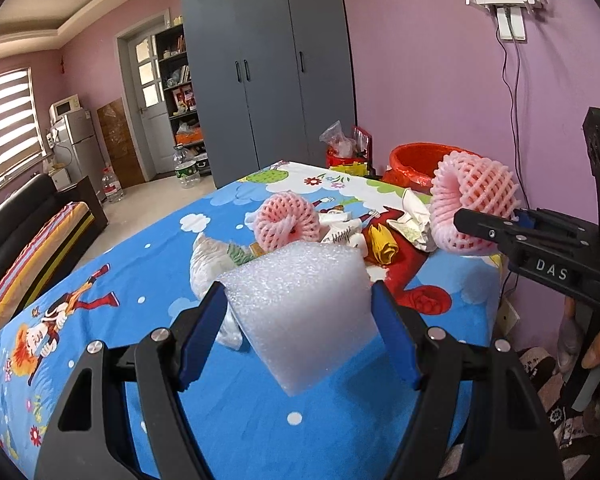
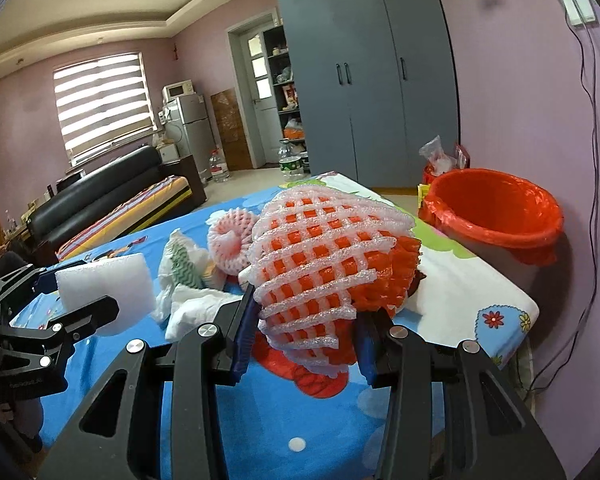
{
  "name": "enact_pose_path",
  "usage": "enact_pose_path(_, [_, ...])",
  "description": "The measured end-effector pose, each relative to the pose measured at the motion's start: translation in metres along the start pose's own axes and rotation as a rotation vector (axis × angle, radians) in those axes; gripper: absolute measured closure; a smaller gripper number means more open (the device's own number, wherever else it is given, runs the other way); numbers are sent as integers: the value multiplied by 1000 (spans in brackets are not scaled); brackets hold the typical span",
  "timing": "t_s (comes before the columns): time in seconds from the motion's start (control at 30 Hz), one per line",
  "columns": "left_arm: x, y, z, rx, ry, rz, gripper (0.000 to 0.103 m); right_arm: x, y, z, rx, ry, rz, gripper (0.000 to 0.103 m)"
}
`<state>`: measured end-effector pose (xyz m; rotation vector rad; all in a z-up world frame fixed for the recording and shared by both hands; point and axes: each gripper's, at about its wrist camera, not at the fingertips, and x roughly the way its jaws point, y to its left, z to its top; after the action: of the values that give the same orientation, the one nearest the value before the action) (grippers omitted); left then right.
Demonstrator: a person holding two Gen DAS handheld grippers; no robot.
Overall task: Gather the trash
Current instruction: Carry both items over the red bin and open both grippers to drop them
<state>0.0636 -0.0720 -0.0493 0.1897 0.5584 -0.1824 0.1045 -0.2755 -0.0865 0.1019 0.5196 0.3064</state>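
My left gripper (image 1: 300, 300) is shut on a white foam block (image 1: 300, 312), held above the blue cartoon tablecloth (image 1: 140, 264); the same block (image 2: 108, 284) shows at the left of the right wrist view. My right gripper (image 2: 306, 320) is shut on a pink foam fruit net (image 2: 324, 256), lifted over the table; this net (image 1: 474, 208) hangs at the right of the left wrist view. A second pink net (image 1: 286, 220) lies on the cloth among crumpled white paper (image 1: 212, 260) and a yellow wrapper (image 1: 382, 246). A bin with a red liner (image 2: 496, 208) stands past the table's far right corner.
A grey wardrobe (image 1: 268, 72) stands behind the table. A black sofa (image 2: 100, 196) with a striped cushion is on the left, near a small fridge (image 2: 188, 120) and water bottles (image 2: 292, 160). Cables (image 2: 592, 120) run down the pink wall on the right. A hand (image 1: 596, 344) grips the right tool's handle.
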Motion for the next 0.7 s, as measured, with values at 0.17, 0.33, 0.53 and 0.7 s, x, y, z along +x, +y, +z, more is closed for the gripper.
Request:
enact_pose_path(0.17, [15,-6,7,-1,2,-24,32,-3,-10,1,10,-2,-24,62])
enact_pose_path(0.33, [29,-22,20,20,-3,-65,32,-11,-23,4,23,-21,-53,62])
enact_pose_path(0.53, [45,-40,42,33,-22,-111,32,-16,-44,10,28,-39,-87,62])
enact_pose_path(0.7, [57,-62,63,59,-46,-152,32,-20,-65,17,34,-60,-134,62])
